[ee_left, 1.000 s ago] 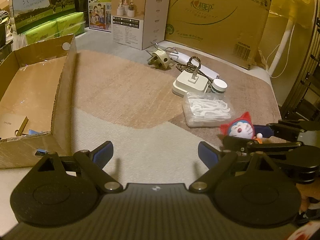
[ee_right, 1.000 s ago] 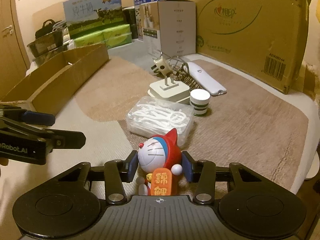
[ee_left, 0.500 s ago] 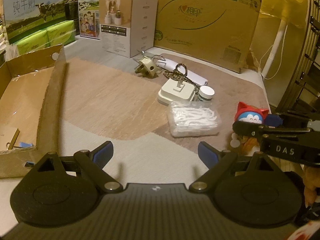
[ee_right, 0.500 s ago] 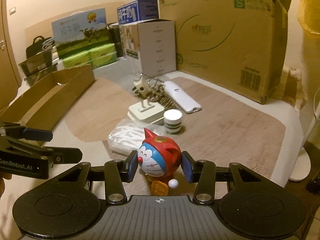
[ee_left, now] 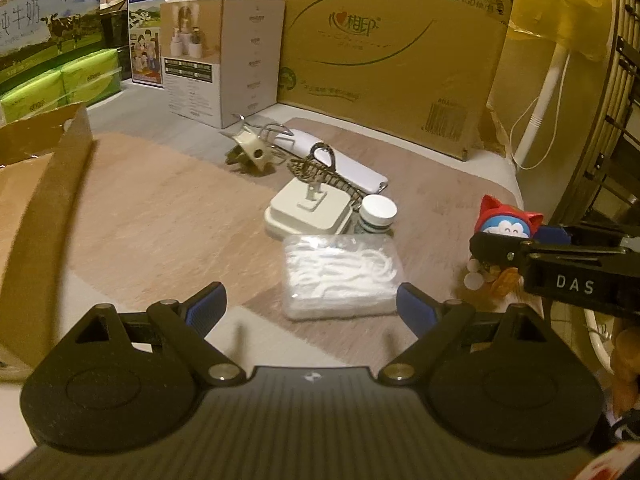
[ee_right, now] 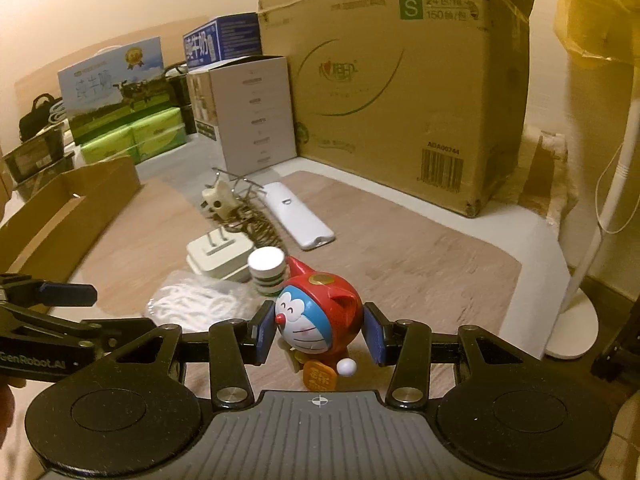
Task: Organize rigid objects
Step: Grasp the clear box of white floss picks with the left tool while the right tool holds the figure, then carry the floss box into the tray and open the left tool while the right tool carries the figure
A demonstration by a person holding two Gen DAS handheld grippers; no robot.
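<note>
My right gripper point(ee_right: 319, 330) is shut on a red and blue cat figurine point(ee_right: 316, 316) and holds it above the mat; the figurine also shows in the left wrist view point(ee_left: 506, 224). My left gripper point(ee_left: 311, 306) is open and empty, just short of a clear box of white floss picks point(ee_left: 340, 276). Behind the floss box lie a white plug adapter point(ee_left: 308, 212), a small white-capped jar point(ee_left: 377, 212), a metal chain point(ee_left: 320, 170), a white remote point(ee_left: 344, 164) and a beige plug point(ee_left: 250, 150). An open cardboard tray point(ee_left: 48, 184) lies at the left.
A large cardboard box point(ee_left: 384, 48) and a white carton point(ee_left: 224, 56) stand at the back. Milk cartons and green tissue packs point(ee_left: 60, 80) are at the back left. A fan stand point(ee_right: 576, 320) is off the right edge of the surface.
My right gripper has lifted the figurine up and turned it. My left gripper has moved right and forward, from beside the tray toward the floss box.
</note>
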